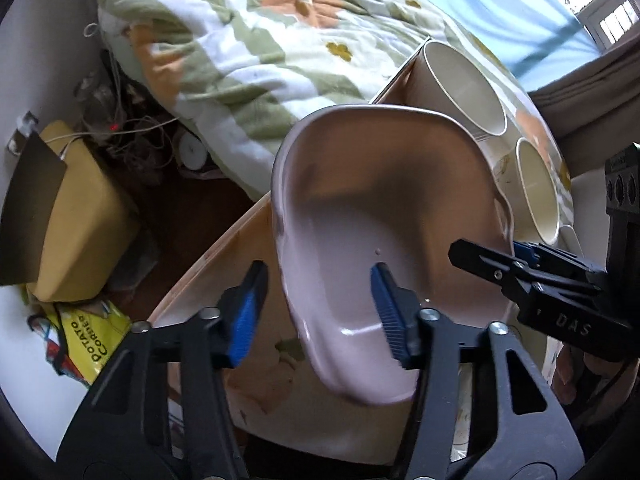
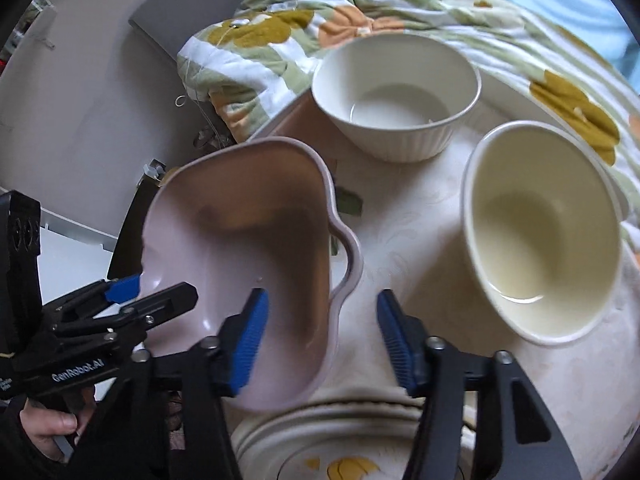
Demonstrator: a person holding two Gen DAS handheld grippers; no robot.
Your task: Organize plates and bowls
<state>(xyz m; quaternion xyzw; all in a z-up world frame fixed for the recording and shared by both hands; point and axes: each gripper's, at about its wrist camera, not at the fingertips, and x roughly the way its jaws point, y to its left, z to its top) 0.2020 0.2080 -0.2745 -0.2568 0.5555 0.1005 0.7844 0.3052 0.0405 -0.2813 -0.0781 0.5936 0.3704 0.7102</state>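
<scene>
A round table (image 2: 420,216) stands against a bed with a flowered quilt (image 2: 400,12). At nine o'clock, the left gripper (image 1: 316,312) straddles the near-left rim of the pink dish (image 2: 248,264), fingers spread, pads not pressing. At six o'clock, the right gripper (image 2: 320,336) straddles the dish's handle, likewise spread. At twelve o'clock sits a white bowl (image 2: 396,96); at three o'clock, a cream bowl (image 2: 540,228).

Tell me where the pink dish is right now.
The pink dish sits left of centre in the right wrist view, beside the two cream bowls, straddled by both grippers' fingers.
</scene>
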